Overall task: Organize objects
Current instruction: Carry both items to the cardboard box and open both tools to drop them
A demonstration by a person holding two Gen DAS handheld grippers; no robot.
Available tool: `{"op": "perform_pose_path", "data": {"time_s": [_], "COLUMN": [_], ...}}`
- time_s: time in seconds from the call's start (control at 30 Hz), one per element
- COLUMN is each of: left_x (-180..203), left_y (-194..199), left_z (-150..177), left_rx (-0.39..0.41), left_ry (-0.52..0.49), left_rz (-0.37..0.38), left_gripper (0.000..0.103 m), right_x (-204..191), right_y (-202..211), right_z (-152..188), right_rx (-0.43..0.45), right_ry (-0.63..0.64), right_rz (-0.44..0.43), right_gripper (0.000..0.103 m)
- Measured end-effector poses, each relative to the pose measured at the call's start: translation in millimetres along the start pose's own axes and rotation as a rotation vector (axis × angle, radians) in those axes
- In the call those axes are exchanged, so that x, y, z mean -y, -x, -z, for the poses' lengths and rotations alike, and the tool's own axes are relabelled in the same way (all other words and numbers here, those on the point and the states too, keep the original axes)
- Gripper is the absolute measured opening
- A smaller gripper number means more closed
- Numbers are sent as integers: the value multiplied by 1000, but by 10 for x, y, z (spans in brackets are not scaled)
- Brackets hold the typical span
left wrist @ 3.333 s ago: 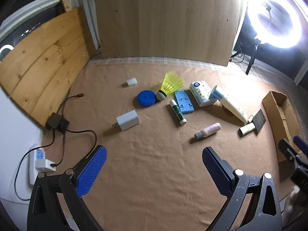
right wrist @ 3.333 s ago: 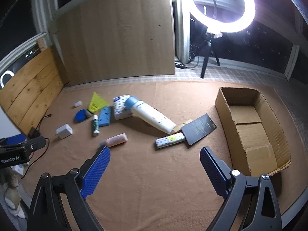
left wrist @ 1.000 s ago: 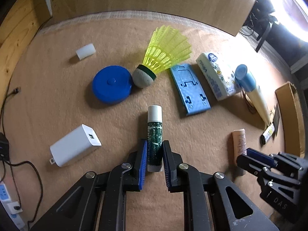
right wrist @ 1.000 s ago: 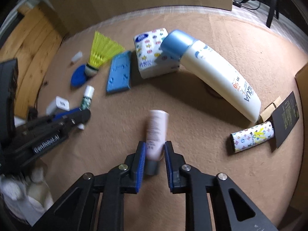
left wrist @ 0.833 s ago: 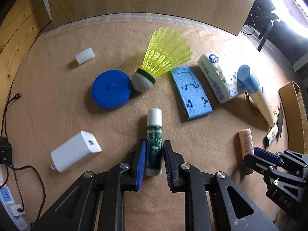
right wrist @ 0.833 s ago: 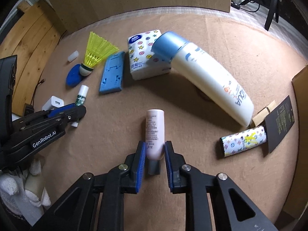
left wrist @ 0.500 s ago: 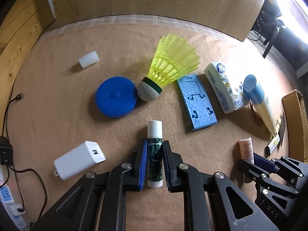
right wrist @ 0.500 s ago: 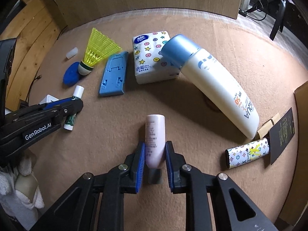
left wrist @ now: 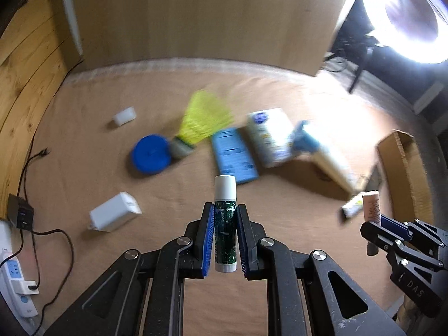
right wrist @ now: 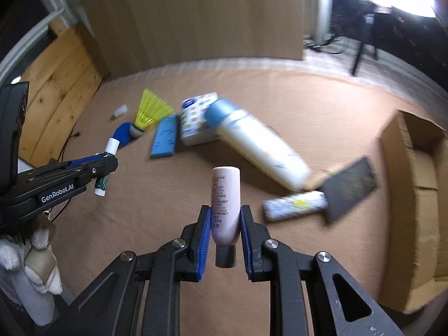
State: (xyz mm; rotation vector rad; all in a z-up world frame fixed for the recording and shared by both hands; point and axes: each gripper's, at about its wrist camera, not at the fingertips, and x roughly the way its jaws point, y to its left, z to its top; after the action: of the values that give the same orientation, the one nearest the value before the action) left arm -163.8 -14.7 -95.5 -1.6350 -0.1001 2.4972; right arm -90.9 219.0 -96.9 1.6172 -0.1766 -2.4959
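The left gripper (left wrist: pixel 225 240) clamps a green, white-capped lip-balm tube (left wrist: pixel 224 221) between its blue fingers (left wrist: pixel 208 238), lifted clear of the tan worktop (left wrist: pixel 84 168). The motion-blurred yellow shuttlecock (left wrist: pixel 204 120) and white blue-capped lotion bottle (right wrist: pixel 257 145) lie beyond. The right gripper (right wrist: pixel 225 240) grips a pale pink tube (right wrist: pixel 225 196), its dark cap half hidden; the cardboard box (right wrist: pixel 414 196) is cut off at right.

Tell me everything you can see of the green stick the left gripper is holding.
The green stick is a slim cylindrical tube, like a glue or balm stick, with a dark green, white-flecked label, a white cap at the far end and a white base at the near end. The left gripper is shut on its middle, blue pads against both sides. It points forward along the fingers, lifted off the tan mat.
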Motion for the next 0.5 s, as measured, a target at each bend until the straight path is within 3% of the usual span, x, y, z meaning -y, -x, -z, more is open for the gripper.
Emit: {"op": "perform_pose_path", "data": {"time_s": [0.2,0.5], "left_x": [988,2563], "left_y": [314,340], "left_z": [-14,-125], "left_rx": [45,75], "left_ry": [-112,-293], "left_rz": [88,205], "left_gripper": [17,17], "right_x": [671,1606], "right_y": [549,1078], "right_z": [179,427], "right_rx": [73,129], "right_ry": [-86,-194], "right_rz": [69,170], "right_gripper": [19,19]}}
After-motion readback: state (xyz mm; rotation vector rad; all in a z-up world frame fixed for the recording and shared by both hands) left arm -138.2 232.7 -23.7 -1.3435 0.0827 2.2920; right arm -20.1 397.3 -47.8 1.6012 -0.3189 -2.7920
